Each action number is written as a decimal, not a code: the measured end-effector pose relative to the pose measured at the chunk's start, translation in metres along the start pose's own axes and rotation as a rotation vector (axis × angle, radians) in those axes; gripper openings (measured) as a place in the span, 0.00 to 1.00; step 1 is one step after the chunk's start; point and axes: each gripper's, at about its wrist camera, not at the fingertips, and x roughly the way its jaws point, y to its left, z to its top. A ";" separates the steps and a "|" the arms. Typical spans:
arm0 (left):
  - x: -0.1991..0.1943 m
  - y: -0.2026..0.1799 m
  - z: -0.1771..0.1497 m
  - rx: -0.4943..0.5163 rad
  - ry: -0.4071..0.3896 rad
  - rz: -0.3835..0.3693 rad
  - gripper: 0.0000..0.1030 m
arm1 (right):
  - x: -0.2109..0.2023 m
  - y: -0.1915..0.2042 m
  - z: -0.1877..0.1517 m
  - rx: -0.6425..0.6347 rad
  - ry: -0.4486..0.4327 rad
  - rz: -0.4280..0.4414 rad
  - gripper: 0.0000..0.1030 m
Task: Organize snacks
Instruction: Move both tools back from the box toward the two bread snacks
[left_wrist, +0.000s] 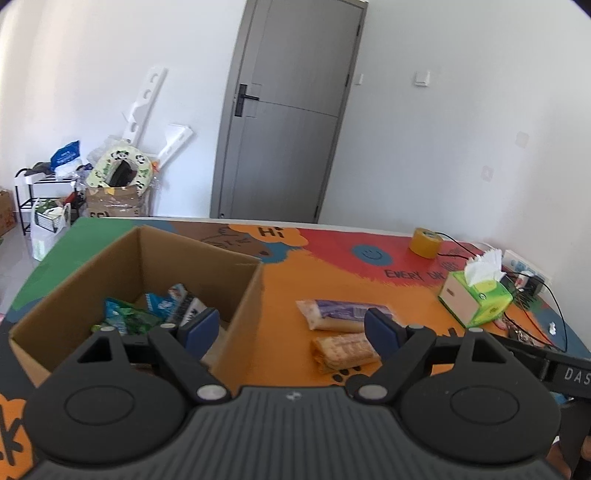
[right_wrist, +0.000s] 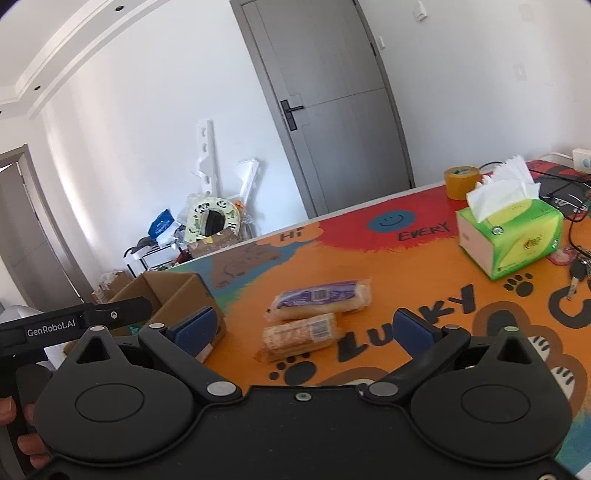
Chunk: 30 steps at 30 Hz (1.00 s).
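1. My left gripper (left_wrist: 291, 326) hangs over the table (left_wrist: 288, 280) with its blue pads (left_wrist: 202, 328) spread wide apart and nothing between them.
2. My right gripper (right_wrist: 308, 328) is likewise spread wide, with nothing in its grasp; part of the left gripper's body crosses the left edge of the right wrist view.
3. Two wrapped snacks lie side by side on the orange part of the table, ahead of both grippers: a purple-labelled packet (right_wrist: 321, 299) farther off and a tan wafer packet (right_wrist: 299, 336) nearer to me. They lie close together; whether they touch I cannot tell.
4. A cardboard box (left_wrist: 236, 295) stands open to the left of these two, under my left gripper's left finger. Inside it lie a green packet (left_wrist: 123, 317) and a blue-and-white packet (left_wrist: 175, 301).
5. Farther right stand a green tissue box (right_wrist: 517, 236) and, behind it, a roll of yellow tape (right_wrist: 460, 182).
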 end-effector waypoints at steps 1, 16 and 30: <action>0.002 -0.003 -0.001 0.003 0.002 -0.003 0.82 | 0.000 0.000 0.000 0.000 0.000 0.000 1.00; 0.040 -0.032 -0.009 0.069 0.045 -0.049 0.82 | 0.009 -0.035 -0.003 0.051 0.012 -0.033 1.00; 0.097 -0.056 -0.022 0.155 0.149 -0.042 0.82 | 0.029 -0.065 -0.015 0.103 0.051 -0.067 1.00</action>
